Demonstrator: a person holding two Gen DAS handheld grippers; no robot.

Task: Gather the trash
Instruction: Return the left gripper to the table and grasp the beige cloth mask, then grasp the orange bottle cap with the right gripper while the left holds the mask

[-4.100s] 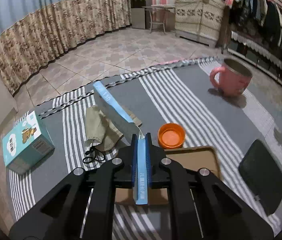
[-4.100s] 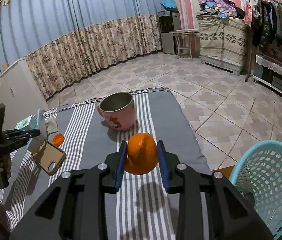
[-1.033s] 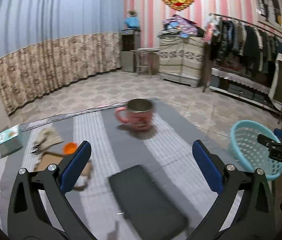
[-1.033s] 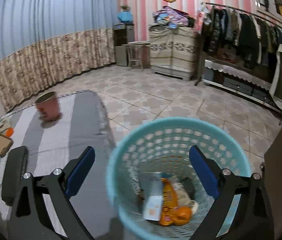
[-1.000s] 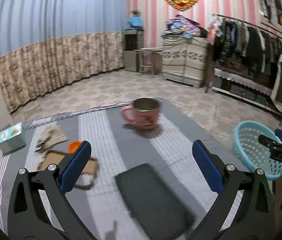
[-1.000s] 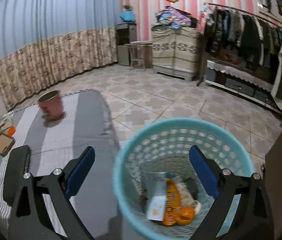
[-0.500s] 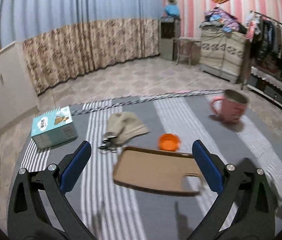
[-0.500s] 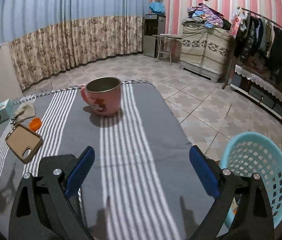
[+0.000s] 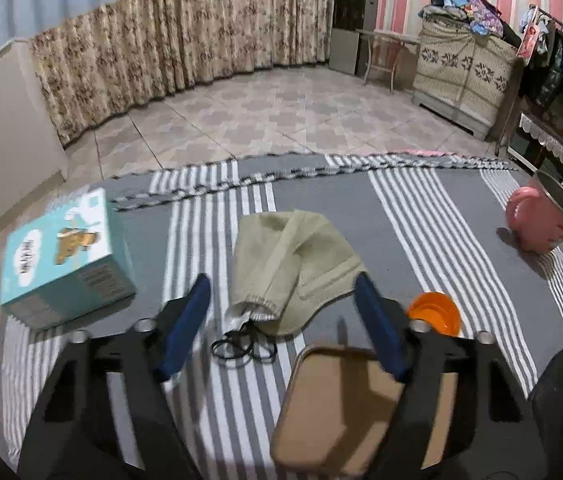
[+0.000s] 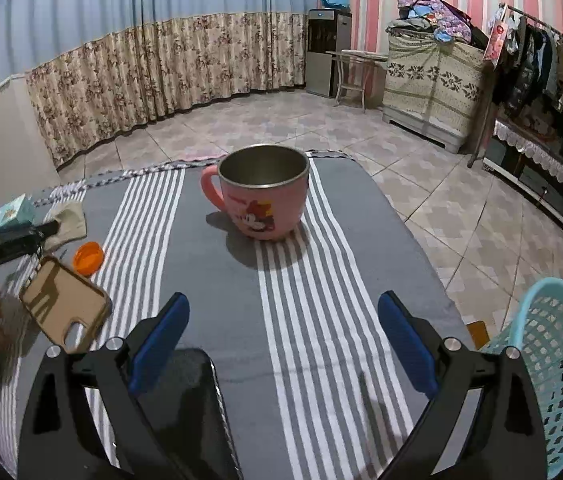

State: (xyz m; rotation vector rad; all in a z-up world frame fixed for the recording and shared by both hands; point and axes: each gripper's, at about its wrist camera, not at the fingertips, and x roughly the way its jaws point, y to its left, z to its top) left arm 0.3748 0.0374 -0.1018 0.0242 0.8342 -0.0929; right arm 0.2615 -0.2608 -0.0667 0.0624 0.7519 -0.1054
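Note:
A crumpled beige face mask (image 9: pixel 293 264) with black ear loops (image 9: pixel 241 348) lies on the striped tablecloth (image 9: pixel 421 224). My left gripper (image 9: pixel 281 322) hovers just over its near end. The jaws are closing, the mask's lower edge sits in the gap, and the pads are not pressing on it. An orange bottle cap (image 9: pixel 435 312) lies just right of the right finger. My right gripper (image 10: pixel 281 344) stands open and empty over the cloth, in front of the pink mug (image 10: pixel 261 196). The light-blue trash basket (image 10: pixel 553 364) stands on the floor at the right.
A teal carton (image 9: pixel 61 256) sits left of the mask. A tan phone case (image 9: pixel 341 412) lies under the left gripper, also the phone case (image 10: pixel 61 304) in the right view. A black flat object (image 10: pixel 181 400) lies under the right gripper's left finger. The table edge runs along the right.
My left gripper has swung from the mug side to the mask and come down, its jaws narrower than before. The right gripper has left the basket and now faces the mug.

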